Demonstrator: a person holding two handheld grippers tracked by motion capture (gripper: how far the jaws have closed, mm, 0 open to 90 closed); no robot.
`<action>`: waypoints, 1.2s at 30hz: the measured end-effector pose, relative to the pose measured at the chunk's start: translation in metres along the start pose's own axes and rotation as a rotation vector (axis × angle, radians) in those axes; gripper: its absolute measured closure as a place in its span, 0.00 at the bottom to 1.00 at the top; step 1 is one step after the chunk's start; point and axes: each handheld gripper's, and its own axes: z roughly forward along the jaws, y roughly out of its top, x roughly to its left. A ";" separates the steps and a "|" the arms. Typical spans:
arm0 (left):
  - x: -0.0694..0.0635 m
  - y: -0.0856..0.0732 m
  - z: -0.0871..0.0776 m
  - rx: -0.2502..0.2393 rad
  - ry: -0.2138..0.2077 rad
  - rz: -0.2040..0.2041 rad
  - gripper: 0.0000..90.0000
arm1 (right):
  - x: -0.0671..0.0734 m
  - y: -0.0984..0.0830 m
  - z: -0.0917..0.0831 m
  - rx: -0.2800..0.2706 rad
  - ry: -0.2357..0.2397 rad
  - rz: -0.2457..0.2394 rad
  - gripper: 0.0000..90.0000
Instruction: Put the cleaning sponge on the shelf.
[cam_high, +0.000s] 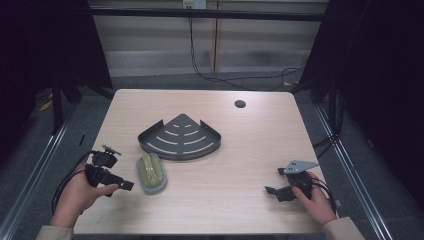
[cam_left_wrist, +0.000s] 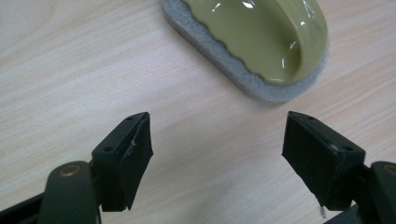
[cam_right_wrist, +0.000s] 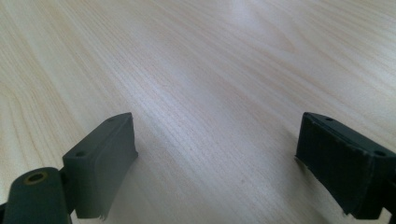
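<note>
We have our left gripper (cam_high: 125, 185), jaws wide apart, just beside the olive-green plastic-handled grey scrub pad (cam_left_wrist: 261, 44), lying lengthwise toward the black fan-shaped metal rack (cam_high: 180, 137), while our right gripper (cam_high: 270, 190), likewise agape, sits well apart.

Glossy plastic scrubber (cam_left_wrist: 261, 37), wood-grain table (cam_high: 210, 210)

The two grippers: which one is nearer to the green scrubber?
The left gripper, beside the scrubber. The right gripper is far across the table.
</note>
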 end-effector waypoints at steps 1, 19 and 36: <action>0.000 0.002 -0.001 0.004 -0.002 -0.001 0.27 | 0.000 0.000 0.000 0.000 0.000 0.001 0.13; -0.006 0.029 -0.004 0.023 -0.036 -0.028 0.28 | 0.000 0.000 0.000 0.000 0.000 0.000 0.13; -0.017 0.058 0.011 0.054 -0.030 -0.055 0.29 | 0.001 0.002 0.002 0.002 -0.005 0.006 0.13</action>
